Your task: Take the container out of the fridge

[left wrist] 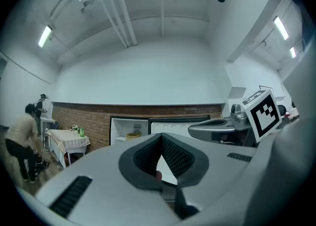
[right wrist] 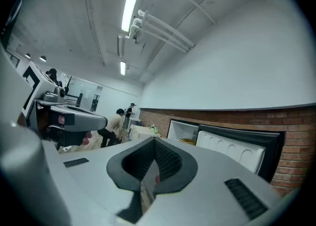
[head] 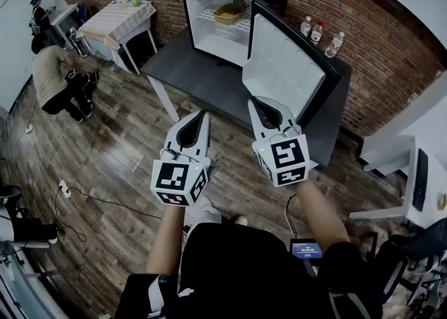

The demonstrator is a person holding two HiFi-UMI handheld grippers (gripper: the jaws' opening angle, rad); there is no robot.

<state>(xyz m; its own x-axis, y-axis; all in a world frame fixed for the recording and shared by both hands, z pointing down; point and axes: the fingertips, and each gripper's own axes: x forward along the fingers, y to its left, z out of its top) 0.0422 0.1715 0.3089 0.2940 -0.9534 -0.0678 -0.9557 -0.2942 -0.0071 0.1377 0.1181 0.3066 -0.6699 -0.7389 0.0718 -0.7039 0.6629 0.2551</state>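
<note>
Left gripper [head: 202, 115]: we carry a pale grey shell that tapers to a black-lined tip.
Right gripper [head: 260, 104]: same grey shell, black inside the jaws.
Marker cubes [head: 180, 181]: white, with black square patterns on every face we see.
Pads [left wrist: 175, 156]: black, finely ribbed.
Top [head: 244, 269]: we wear black.

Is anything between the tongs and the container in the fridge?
Nothing visible blocks it: the fridge door is swung open and the container sits exposed inside. The open door stands just ahead of the right tongs; the left tongs have the clearer line.
</note>
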